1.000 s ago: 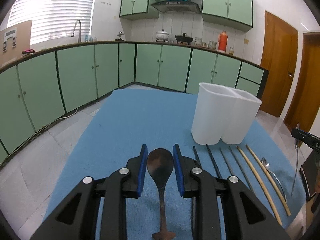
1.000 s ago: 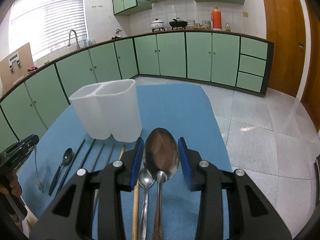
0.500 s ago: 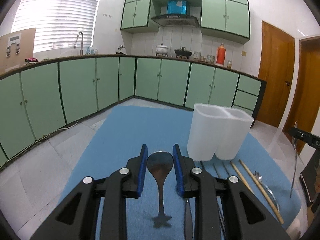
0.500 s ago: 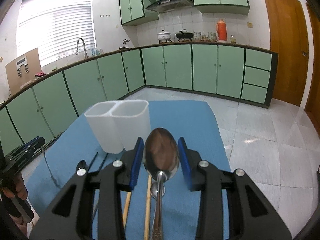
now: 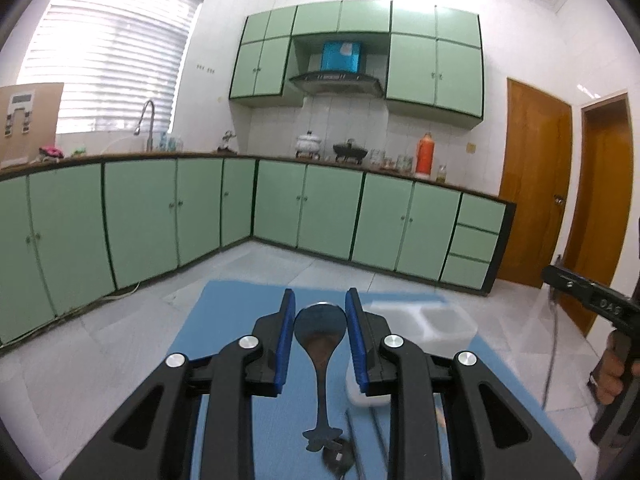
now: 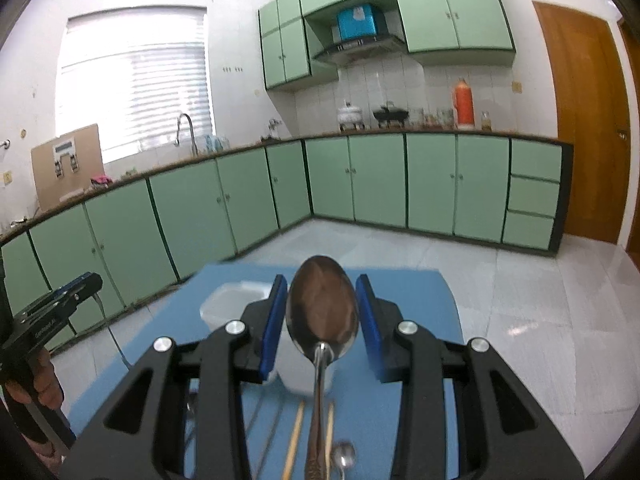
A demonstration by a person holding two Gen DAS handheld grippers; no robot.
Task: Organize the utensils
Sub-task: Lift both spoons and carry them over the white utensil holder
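My left gripper is shut on a dark spoon, held above the blue mat. My right gripper is shut on a large steel spoon, also lifted. The white two-compartment holder stands on the mat just right of my left fingers; in the right wrist view the holder sits behind the left finger. Wooden chopsticks and a small spoon lie on the mat below. The right gripper shows at the left wrist view's right edge, the left gripper at the right wrist view's left edge.
The blue mat covers a table in a kitchen with green cabinets along the far walls. Dark thin utensils lie on the mat near my left gripper. Wooden doors stand at the right.
Both grippers have risen and tilted up with their spoons held; the holder and the utensils on the mat now sit much lower in both views.
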